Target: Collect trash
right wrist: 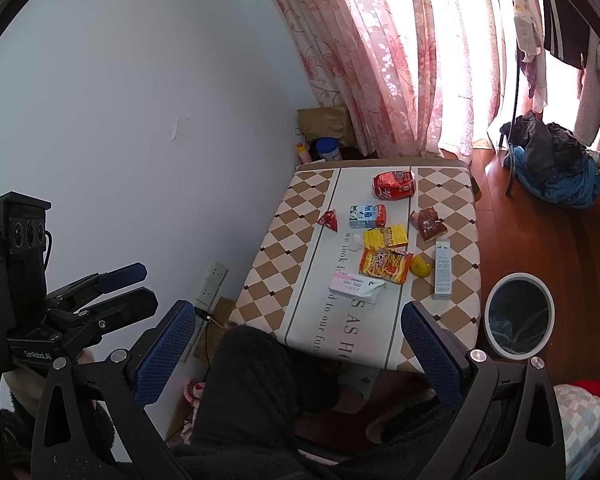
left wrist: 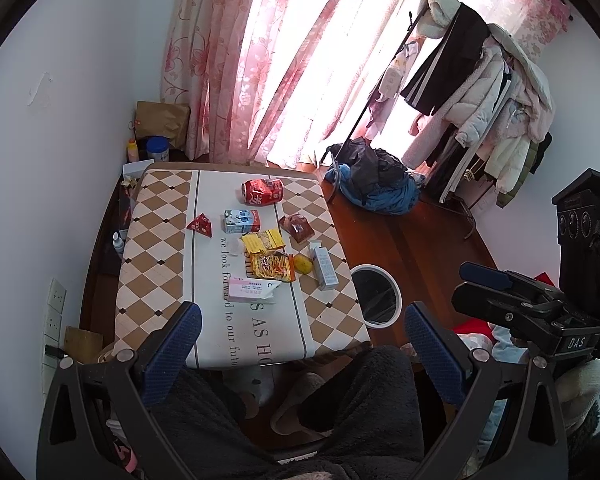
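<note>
Litter lies on the low checkered table (left wrist: pixel 156 240) (right wrist: pixel 284 248): a crushed red can (left wrist: pixel 262 191) (right wrist: pixel 394 186), a milk carton (left wrist: pixel 242 221) (right wrist: pixel 367 216), a red triangular wrapper (left wrist: pixel 200 225), a brown wrapper (left wrist: pixel 296 228), an orange snack bag (left wrist: pixel 272 266) (right wrist: pixel 384 265), a pink-white box (left wrist: pixel 250 290) (right wrist: pixel 354 286) and a tall white box (left wrist: pixel 324 266). A white-rimmed bin (left wrist: pixel 398 292) (right wrist: pixel 488 312) stands on the floor right of the table. My left gripper (left wrist: pixel 302 320) and right gripper (right wrist: pixel 298 316) hover open and empty over the near edge.
A person's dark fleece-covered legs (left wrist: pixel 300 408) fill the foreground under both grippers. A loaded clothes rack (left wrist: pixel 480 92) and a pile of clothes (left wrist: pixel 376 188) stand at the right. Wall sockets (left wrist: pixel 56 304) are on the left; a jar (left wrist: pixel 156 150) sits in the corner.
</note>
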The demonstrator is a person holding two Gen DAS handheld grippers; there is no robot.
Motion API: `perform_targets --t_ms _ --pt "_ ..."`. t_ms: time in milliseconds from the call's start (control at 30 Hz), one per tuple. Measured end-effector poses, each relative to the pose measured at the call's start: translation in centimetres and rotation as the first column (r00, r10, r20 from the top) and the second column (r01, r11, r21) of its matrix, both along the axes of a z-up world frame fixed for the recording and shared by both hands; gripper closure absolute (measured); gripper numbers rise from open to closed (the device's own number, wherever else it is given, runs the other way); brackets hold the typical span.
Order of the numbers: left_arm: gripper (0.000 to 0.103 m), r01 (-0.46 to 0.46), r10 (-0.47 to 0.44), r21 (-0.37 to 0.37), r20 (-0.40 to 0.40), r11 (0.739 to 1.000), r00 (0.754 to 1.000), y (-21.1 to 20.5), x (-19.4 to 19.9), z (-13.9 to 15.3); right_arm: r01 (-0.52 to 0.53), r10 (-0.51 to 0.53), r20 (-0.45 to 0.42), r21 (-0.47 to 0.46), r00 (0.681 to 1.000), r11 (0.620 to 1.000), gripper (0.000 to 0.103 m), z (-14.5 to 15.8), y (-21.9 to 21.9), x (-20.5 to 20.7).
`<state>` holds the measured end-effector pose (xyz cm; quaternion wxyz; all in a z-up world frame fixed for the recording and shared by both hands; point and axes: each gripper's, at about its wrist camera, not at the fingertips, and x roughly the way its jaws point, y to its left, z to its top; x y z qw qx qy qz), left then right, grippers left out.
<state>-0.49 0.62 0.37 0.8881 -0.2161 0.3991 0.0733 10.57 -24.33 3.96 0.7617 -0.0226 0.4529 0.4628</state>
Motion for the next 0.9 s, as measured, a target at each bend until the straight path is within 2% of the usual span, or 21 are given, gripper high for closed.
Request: perform_targets --t_ms 900 --pt "0.000 -0.004 0.004 -0.009 -0.002 1.000 1.000 0.43 0.09 -0.16 -0.011 0.011 0.010 -0.006 1.000 1.000 0.000 0.06 0.71 -0.20"
